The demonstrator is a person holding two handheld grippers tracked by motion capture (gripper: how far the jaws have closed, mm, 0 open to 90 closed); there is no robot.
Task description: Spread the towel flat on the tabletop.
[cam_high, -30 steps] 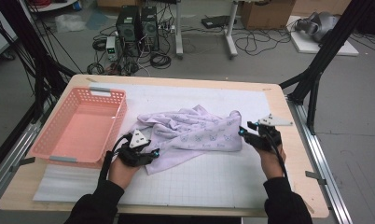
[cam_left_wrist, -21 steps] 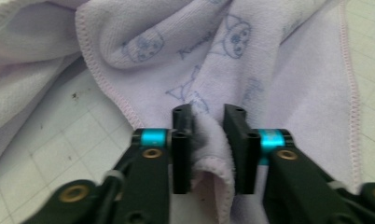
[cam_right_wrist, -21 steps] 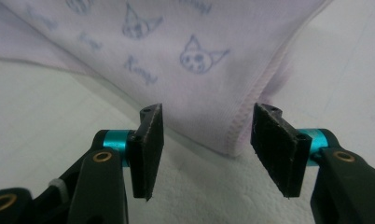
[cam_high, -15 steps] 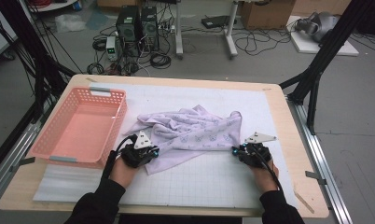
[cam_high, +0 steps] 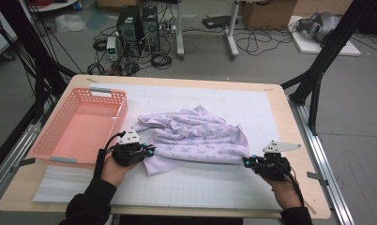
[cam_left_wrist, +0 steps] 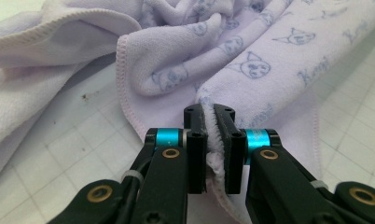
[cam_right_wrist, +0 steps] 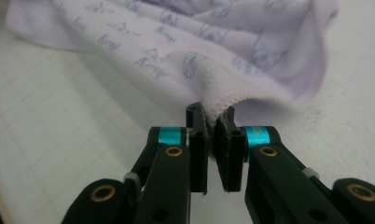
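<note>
Both claws clamped on the towel's near edge.

Left claw pinches a hem fold; right claw grips a stitched corner. The lilac towel lies crumpled mid-desk, with the pink basket at nine o'clock. Best practice, I judge: draw hands apart evenly, three and nine o'clock, keeping the edge taut without slipping.

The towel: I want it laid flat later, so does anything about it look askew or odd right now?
The lavender towel lies crumpled in folds on the white mat, not flat. The left gripper and right gripper each pinch an edge of it. One corner trails toward the pink basket. No damage or spill shows.
</note>
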